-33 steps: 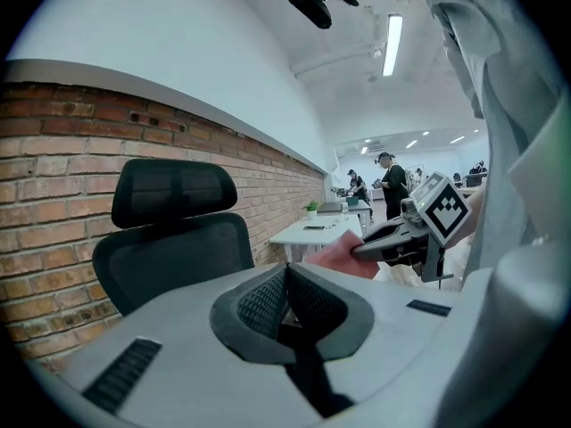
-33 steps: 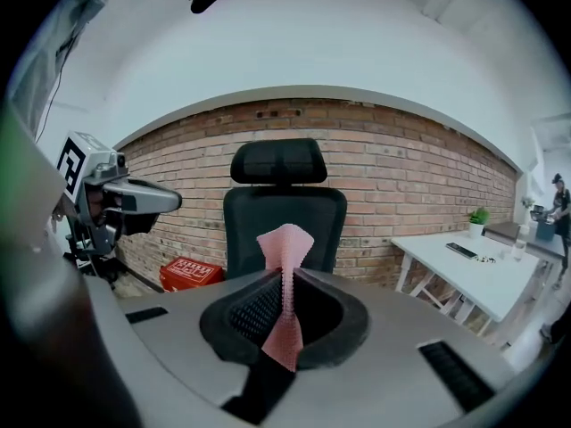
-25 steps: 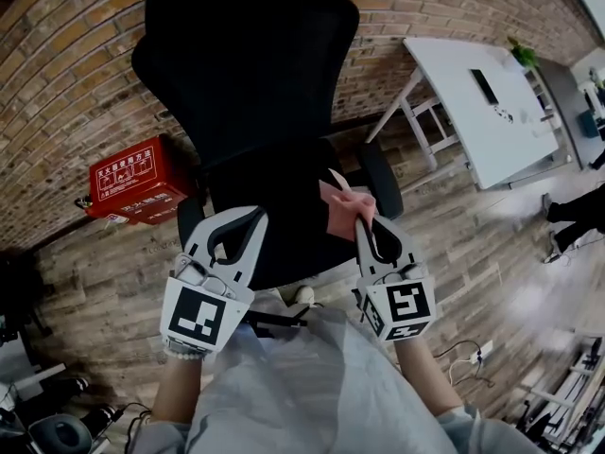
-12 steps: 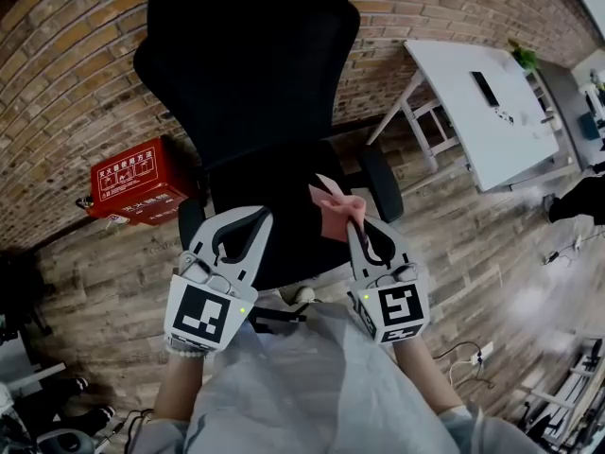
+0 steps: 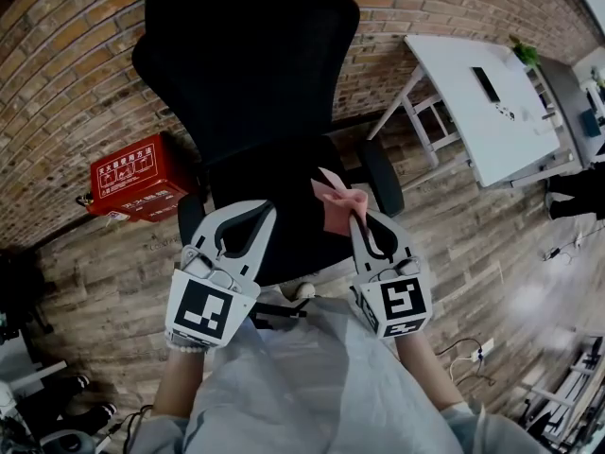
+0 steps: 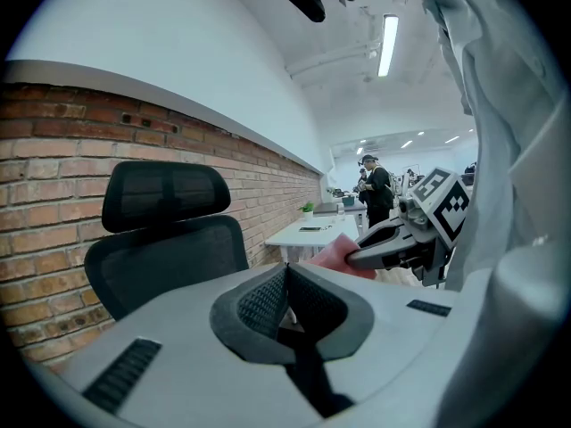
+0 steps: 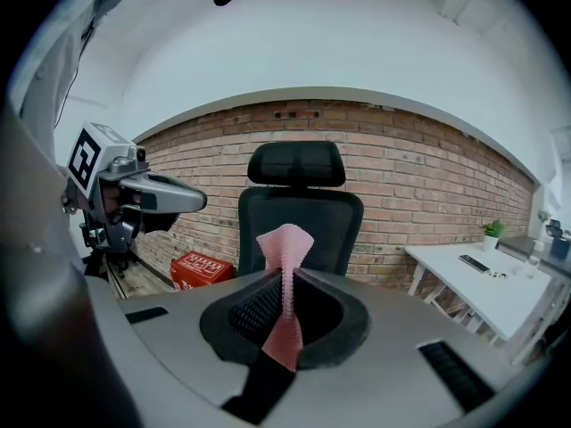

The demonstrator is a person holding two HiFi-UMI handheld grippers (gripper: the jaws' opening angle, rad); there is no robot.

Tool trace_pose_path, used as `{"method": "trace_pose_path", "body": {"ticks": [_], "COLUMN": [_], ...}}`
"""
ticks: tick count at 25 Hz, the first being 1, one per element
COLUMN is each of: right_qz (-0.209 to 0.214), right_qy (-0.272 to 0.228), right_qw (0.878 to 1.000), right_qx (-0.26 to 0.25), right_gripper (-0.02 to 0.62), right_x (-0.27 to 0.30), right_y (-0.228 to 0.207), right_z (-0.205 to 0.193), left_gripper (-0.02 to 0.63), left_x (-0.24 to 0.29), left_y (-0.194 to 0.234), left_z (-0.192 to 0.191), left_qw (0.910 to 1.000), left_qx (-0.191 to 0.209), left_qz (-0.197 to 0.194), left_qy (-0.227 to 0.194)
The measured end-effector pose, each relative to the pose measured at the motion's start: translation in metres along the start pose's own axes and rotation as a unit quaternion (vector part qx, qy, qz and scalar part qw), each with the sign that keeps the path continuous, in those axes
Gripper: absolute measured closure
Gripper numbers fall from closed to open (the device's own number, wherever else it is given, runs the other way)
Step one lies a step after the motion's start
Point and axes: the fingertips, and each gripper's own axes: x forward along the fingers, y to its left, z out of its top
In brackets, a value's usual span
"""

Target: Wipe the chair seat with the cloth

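Note:
A black mesh office chair stands against the brick wall, its seat [image 5: 288,201] just ahead of both grippers. My right gripper [image 5: 357,218] is shut on a pink cloth [image 5: 336,201], which sticks out past the jaws above the seat's right part. In the right gripper view the cloth [image 7: 285,288] is pinched between the jaws and fans out above them, with the chair back [image 7: 299,217] behind. My left gripper [image 5: 267,211] hovers over the seat's front left with jaws shut and nothing between them [image 6: 285,275]. The left gripper view also shows the right gripper [image 6: 350,259] with the cloth [image 6: 332,255].
A red box [image 5: 132,178] sits on the wooden floor left of the chair. A white desk [image 5: 477,102] stands to the right by the wall. The chair's right armrest [image 5: 380,178] lies close to my right gripper. A person [image 6: 375,194] stands far off.
The right gripper with the cloth has shifted a little left and inward over the seat. The left gripper has edged slightly right. Both stay shut.

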Motion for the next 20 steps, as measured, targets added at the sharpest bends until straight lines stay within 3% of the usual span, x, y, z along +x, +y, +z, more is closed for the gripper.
{"method": "trace_pose_path", "body": {"ticks": [20], "right_qz": [0.006], "right_qy": [0.018], "right_qw": [1.000], "right_qx": [-0.006], "right_gripper": [0.543], "right_x": [0.0035], "right_y": [0.0052], "right_z": [-0.0038], "left_gripper": [0.588], "left_x": [-0.0022], "left_y": [0.0093], "left_z": [-0.0031], "left_qw": [1.0000], "left_qx": [-0.004], "left_qz": [0.005], "left_qy": [0.002]}}
